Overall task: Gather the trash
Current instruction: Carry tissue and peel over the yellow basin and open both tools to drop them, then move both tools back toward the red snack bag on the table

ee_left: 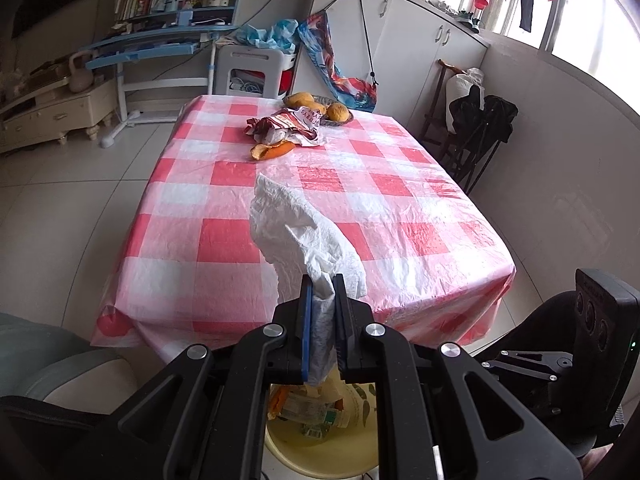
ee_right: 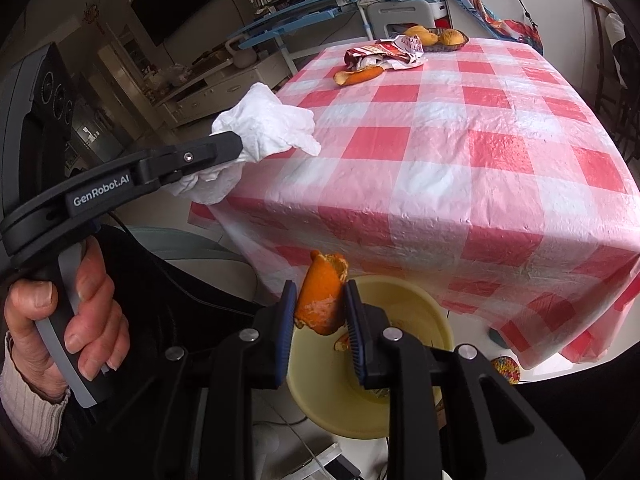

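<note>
- Left wrist view: your left gripper (ee_left: 322, 280) points down and forward, its jaws squeezed tight on a crumpled white paper towel (ee_left: 298, 228) that sticks up beyond the fingertips. The towel hangs off the near edge of the red-and-white checked table (ee_left: 400, 200). Directly below, a pale yellow bin (ee_left: 320, 440) already holds wrappers and scraps, so the pinch looks meant to carry the towel over it.
- Left wrist view, farther off: a crumpled wrapper (ee_left: 286, 126) and an orange peel (ee_left: 272, 151) lie touching near the table's far end, just beside a basket of fruit (ee_left: 320, 106). These seem to be the trash left to collect.
- Right wrist view: your right gripper (ee_right: 320, 304) holds a curled piece of orange peel (ee_right: 324, 296) between narrowly parted jaws, pads pressing both sides. It hangs over the bin's (ee_right: 424, 304) opening, probably ready for dropping.
- Right wrist view, left side: your hand (ee_right: 76, 320) grips the other tool's handle.
</note>
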Motion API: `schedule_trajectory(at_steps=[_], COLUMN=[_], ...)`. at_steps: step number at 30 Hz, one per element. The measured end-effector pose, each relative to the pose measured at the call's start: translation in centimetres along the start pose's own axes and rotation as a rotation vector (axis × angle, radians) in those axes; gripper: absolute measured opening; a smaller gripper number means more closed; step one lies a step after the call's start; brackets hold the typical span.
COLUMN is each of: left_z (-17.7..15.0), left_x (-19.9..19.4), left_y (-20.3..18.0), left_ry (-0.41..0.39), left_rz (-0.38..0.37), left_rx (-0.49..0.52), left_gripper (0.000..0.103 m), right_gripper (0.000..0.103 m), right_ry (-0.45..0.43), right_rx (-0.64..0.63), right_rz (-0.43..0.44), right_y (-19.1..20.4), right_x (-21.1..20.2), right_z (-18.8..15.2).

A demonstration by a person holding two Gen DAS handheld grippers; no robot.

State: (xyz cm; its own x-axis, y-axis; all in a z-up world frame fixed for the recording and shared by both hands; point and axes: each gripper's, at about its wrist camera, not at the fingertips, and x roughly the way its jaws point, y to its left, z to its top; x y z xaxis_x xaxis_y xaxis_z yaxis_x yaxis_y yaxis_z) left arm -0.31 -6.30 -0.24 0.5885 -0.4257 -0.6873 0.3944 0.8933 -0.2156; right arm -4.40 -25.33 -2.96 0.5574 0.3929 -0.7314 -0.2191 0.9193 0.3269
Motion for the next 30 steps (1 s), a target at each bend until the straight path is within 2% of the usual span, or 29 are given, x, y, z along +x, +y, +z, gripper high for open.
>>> schedule_trajectory(at_steps=[4,14,19,23,25,28,30], left_z=[-0.3,-0.6,-1.0,-1.7,-2.5,-3.8,-4.3], left_x=[-0.3,-0.5,-0.4,0.4,1.3,2.3,2.1], left_y=[-0.3,-1.1,-1.6,-2.3,-2.8,-4.1,-4.9], left_ry=[-0.004,-0.006,0.009,0.07,0.126,0.193,0.181], left_rz=[0.007,0.02,0.013,-0.018,-0.034,-0.042,-0.024], left_rx=[0.018,0.06,0.09,0.115,0.142,0.202,0.244], left_gripper=[0.01,0.01,0.01,0.01,0.014,0.03,0.048], right_gripper=[0.026,0.04,0.054,0.063,0.066,0.069,0.071], right_ry=[0.004,-0.027,-0.063,-0.11,-0.138,-0.178,-0.196], right_rx=[0.008,0.039,0.062,0.096,0.123,0.175,0.213], right_rz=[-0.006,-0.023,-0.042,-0.061,-0.068,-0.074,-0.077], right_y=[-0.1,-0.6,-1.0,-1.7,-2.3,-3.3,-4.0], right_x=[0.0,-0.6,-1.0,-1.8,-2.3,-2.9,-3.2], right_z=[-0.3,-0.5,-0.4,-0.3,-0.3,-0.3,-0.4])
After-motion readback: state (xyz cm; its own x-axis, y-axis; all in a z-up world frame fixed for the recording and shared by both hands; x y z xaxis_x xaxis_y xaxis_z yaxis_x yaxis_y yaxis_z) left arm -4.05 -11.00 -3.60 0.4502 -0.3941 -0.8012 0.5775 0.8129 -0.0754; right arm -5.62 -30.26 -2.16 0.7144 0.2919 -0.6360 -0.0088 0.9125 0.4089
